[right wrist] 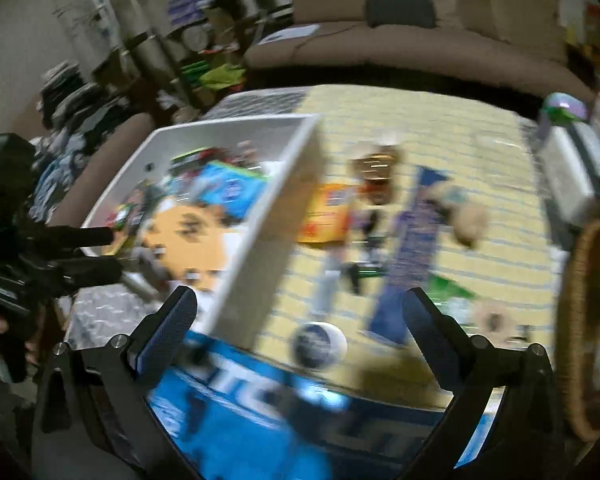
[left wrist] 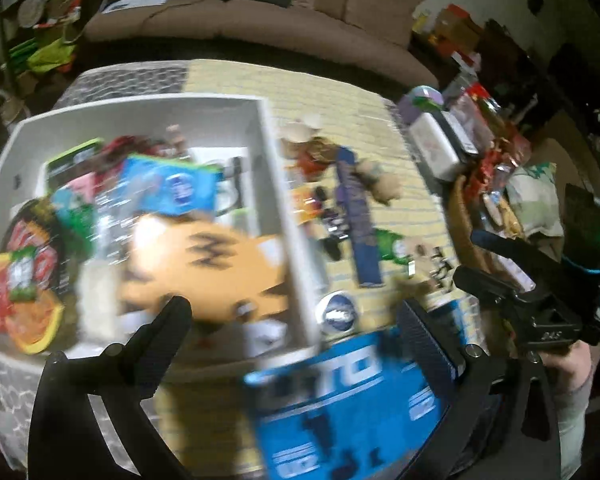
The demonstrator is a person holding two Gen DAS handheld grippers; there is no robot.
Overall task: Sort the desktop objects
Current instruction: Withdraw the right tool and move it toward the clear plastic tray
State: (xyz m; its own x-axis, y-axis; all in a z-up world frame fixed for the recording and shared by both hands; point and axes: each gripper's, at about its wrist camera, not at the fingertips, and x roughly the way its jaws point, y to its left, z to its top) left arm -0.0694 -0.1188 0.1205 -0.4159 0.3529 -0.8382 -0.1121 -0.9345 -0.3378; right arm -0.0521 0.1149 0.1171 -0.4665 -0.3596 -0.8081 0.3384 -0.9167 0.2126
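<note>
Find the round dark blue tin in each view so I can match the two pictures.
Left wrist view: the round dark blue tin lies on the yellow mat, lower centre, just right of the white bin's near corner.
Right wrist view: the tin sits lower centre, between the open tongs' fingers, above the blue box.
Shared landmark: the white bin, whose near corner stands beside the tin.

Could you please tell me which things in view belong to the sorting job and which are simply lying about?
Part of the job:
white plastic bin
orange tiger-striped plush
long purple-blue box
bright blue carton
round blue-white tin

Lying about:
brown sofa
woven wicker basket
</note>
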